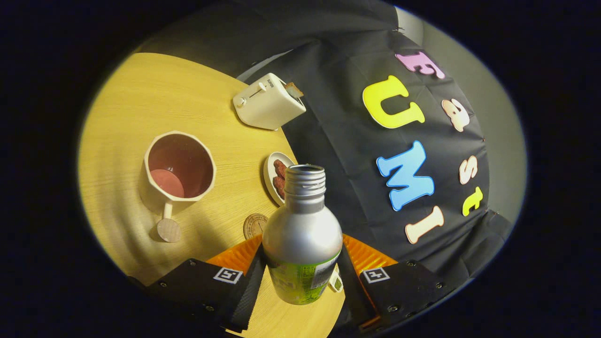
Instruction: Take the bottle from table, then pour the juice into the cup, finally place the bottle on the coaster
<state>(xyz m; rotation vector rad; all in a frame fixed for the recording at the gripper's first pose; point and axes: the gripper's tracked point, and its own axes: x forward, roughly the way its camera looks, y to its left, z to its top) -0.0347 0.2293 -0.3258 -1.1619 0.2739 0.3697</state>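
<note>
A silver bottle (302,230) with a green label and an uncapped threaded neck sits between my fingers. My gripper (300,270) is shut on the bottle, both fingers pressing its sides, and holds it lifted above the round wooden table (136,103). Beyond the fingers to the left stands a cream cup (178,171) with a reddish inside and a wooden-knobbed handle pointing toward me. A small round wooden coaster (255,226) lies on the table just ahead of the left finger, between the cup and the bottle, partly hidden by the bottle.
A cream toaster (267,102) with a slice of bread in it stands at the table's far edge by the black cloth wall. A small plate (271,174) with reddish food lies just behind the bottle's neck.
</note>
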